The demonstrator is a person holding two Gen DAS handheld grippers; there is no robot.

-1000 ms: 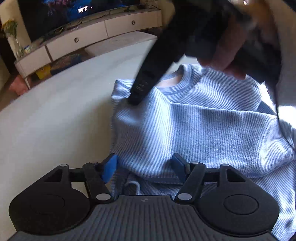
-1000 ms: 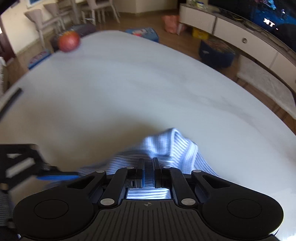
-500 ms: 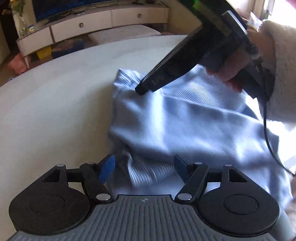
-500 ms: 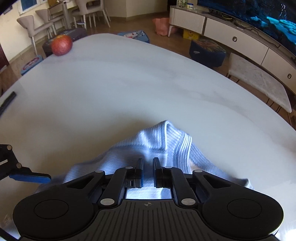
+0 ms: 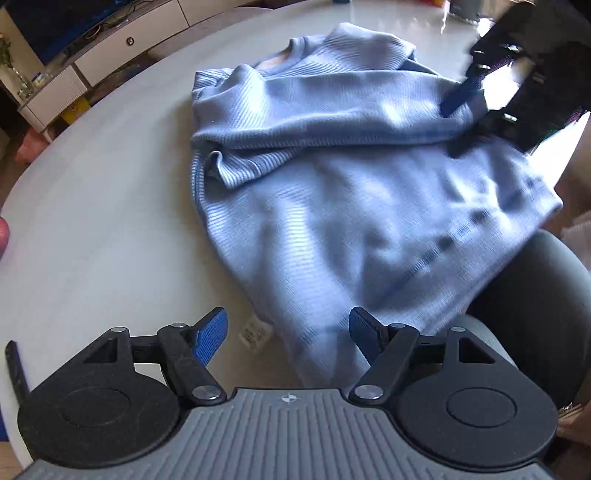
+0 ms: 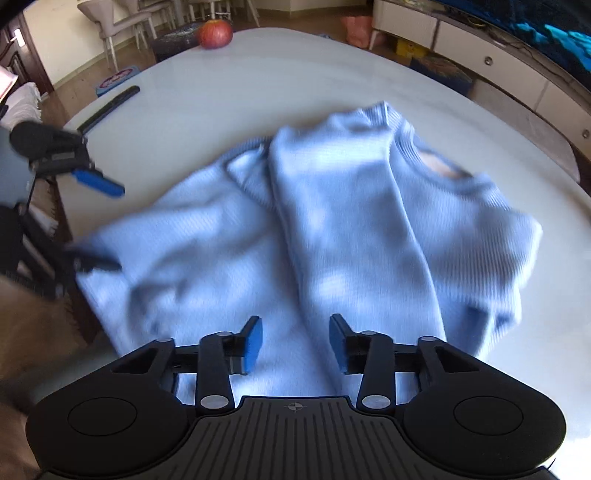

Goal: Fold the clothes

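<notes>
Left wrist view: sweater [image 5: 332, 192] hem draped off surface [image 5: 92, 192] edge
Room: bare surface seen beyond collar
Tag [image 5: 255, 335]: unreadable
Left tongs [image 5: 284, 332]: opening, nothing pinched
Right tongs [image 6: 295, 341]: opening, nothing pinched

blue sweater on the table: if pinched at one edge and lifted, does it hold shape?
Probably not. The sweater already lies in soft ridges and folds, so it likely droops. Its ribbed knit looks grippy, not slick. One edge overhangs the table, so it may slide off.

White oval table [image 6: 332, 74], on it a light-blue ribbed sweater [image 6: 332, 229], a red apple [image 6: 215, 34], a black bar [image 6: 109, 108].
</notes>
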